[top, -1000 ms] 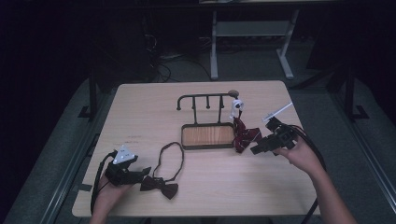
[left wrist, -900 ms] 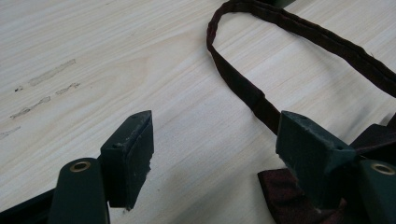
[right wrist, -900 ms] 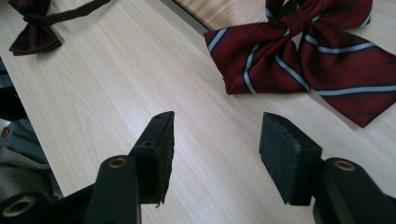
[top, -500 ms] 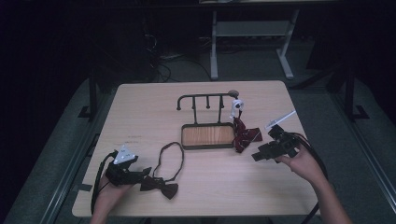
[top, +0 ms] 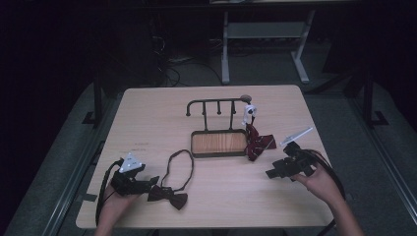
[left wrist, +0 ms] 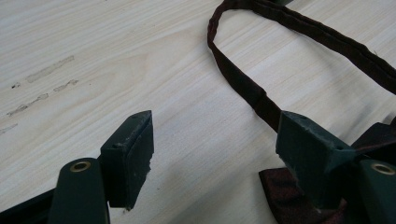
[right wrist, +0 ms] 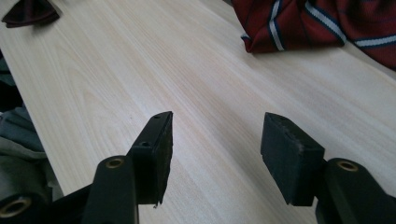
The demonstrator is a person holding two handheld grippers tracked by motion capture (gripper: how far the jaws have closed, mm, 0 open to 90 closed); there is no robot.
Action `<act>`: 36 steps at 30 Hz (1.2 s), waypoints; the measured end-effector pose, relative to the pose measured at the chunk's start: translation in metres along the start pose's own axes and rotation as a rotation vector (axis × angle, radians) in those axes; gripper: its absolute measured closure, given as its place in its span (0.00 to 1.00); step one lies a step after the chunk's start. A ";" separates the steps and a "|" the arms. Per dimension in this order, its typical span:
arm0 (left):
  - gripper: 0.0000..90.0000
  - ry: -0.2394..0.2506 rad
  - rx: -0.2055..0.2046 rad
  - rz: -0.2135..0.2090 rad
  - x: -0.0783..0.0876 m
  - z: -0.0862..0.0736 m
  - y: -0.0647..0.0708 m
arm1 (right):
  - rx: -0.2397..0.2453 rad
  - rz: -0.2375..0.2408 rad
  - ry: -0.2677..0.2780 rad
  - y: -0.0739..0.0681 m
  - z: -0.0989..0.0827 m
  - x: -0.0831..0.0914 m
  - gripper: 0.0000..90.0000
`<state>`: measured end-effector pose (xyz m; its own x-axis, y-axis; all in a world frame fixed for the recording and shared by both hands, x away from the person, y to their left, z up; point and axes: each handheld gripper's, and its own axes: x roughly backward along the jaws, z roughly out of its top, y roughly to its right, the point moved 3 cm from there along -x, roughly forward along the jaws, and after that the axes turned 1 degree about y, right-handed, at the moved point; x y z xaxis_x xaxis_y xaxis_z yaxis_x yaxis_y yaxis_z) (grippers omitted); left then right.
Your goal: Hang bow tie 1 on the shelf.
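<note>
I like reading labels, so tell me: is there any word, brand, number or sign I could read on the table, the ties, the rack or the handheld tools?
None can be read.
Table: faint grey marks near the left gripper, too small and blurred to read.
Striped tie: stripes, no lettering.
Bow tie, rack, right gripper: no text.

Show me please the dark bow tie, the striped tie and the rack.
dark bow tie (top: 169, 195): high view, on its knot.
striped tie (top: 256, 144): high view, on the bunched cloth.
rack (top: 219, 143): high view, on its wooden base.
</note>
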<state>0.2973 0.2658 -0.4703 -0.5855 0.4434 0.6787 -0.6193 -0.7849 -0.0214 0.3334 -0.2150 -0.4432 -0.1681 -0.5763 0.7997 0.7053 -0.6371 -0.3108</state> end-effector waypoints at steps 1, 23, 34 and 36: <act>0.31 0.001 0.001 -0.001 0.000 0.000 0.000 | 0.001 0.000 0.000 0.000 -0.001 0.000 0.48; 0.31 0.006 0.003 -0.013 -0.001 0.002 0.003 | -0.005 -0.033 0.058 -0.006 -0.026 -0.015 0.48; 0.33 0.011 -0.011 -0.008 0.001 0.007 0.008 | -0.011 -0.076 0.122 -0.015 -0.034 -0.012 0.47; 0.33 0.017 -0.006 -0.014 0.002 0.008 0.008 | 0.003 -0.086 0.125 -0.015 -0.036 -0.011 0.47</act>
<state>0.2953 0.2564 -0.4633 -0.5857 0.4617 0.6661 -0.6303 -0.7762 -0.0162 0.2999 -0.2169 -0.4658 -0.3126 -0.5792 0.7528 0.6865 -0.6855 -0.2423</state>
